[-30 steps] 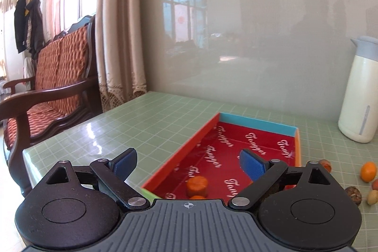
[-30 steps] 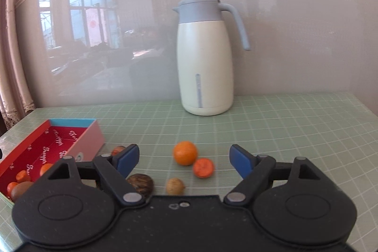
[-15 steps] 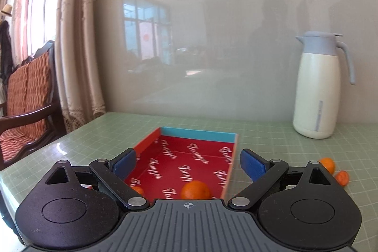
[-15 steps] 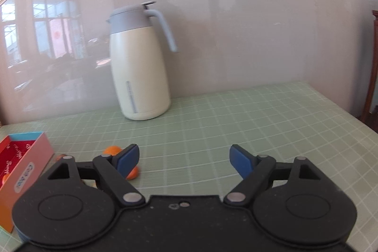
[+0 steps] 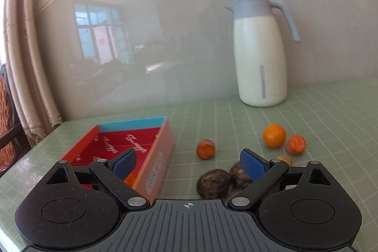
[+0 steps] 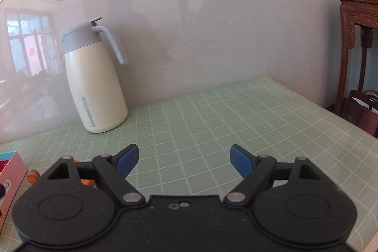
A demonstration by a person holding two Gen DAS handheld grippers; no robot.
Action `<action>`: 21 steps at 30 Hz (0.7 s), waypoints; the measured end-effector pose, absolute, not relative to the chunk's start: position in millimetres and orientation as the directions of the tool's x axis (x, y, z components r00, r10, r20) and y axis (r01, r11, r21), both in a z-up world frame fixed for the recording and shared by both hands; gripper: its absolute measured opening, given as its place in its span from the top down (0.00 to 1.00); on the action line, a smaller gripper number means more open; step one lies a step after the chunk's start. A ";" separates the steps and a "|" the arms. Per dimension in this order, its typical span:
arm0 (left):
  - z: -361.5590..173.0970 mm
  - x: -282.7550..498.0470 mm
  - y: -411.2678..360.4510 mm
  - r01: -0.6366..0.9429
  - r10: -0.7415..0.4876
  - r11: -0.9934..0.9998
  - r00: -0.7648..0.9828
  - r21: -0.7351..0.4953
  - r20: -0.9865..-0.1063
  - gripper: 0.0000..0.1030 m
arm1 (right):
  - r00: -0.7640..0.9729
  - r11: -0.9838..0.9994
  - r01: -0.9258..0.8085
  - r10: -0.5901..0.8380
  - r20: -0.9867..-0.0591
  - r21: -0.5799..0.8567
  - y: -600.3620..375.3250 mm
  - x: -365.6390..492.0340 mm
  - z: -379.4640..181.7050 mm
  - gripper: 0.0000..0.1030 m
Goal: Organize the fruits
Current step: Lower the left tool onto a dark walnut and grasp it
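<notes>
Pick-up step judged in hand: left gripper is held with jaws apart and empty over loose fruits at lower centre-right, box lower left; right gripper, likewise spread, is idle; closing on one fruit is called for.

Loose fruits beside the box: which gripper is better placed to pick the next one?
Left. The left gripper is open over the dark fruit beside the box; the right gripper faces bare table.

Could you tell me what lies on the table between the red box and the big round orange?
In the left wrist view, one small orange fruit sits alone on the green mat between the red box and the big orange.
</notes>
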State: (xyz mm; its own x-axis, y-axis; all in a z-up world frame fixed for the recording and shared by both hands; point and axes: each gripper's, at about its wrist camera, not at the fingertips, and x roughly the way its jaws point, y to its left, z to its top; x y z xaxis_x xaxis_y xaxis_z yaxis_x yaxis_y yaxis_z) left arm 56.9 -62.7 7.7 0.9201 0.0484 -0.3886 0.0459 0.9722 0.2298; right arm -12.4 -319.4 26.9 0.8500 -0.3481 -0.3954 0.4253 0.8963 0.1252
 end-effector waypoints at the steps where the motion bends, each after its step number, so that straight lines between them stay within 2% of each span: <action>1: 4.6 57.1 -68.1 0.061 0.040 0.970 0.916 0.235 -0.400 0.09 | 0.850 0.894 0.428 -0.348 -0.396 0.133 -322.2 -13.6 26.9 0.18; 10: -11.0 75.5 -77.1 0.083 0.027 0.975 0.874 0.206 -0.484 0.10 | 0.848 0.883 0.442 -0.355 -0.393 0.158 -334.4 -15.4 27.5 0.18; 11: -11.9 77.9 -75.5 0.081 0.025 0.978 0.867 0.190 -0.497 0.11 | 0.847 0.882 0.444 -0.356 -0.394 0.159 -335.1 -15.1 27.3 0.18; 13: -13.7 82.5 -73.0 0.078 0.022 0.982 0.856 0.169 -0.517 0.24 | 0.846 0.880 0.445 -0.352 -0.401 0.166 -337.6 -14.1 26.5 0.18; 15: -15.8 85.9 -70.5 0.079 0.012 0.986 0.842 0.145 -0.539 0.28 | 0.845 0.877 0.446 -0.345 -0.409 0.180 -340.4 -12.1 25.5 0.18; 21: -18.3 86.0 -67.1 0.081 0.013 0.986 0.842 0.149 -0.540 0.28 | 0.843 0.874 0.448 -0.343 -0.413 0.187 -342.9 -11.6 23.9 0.18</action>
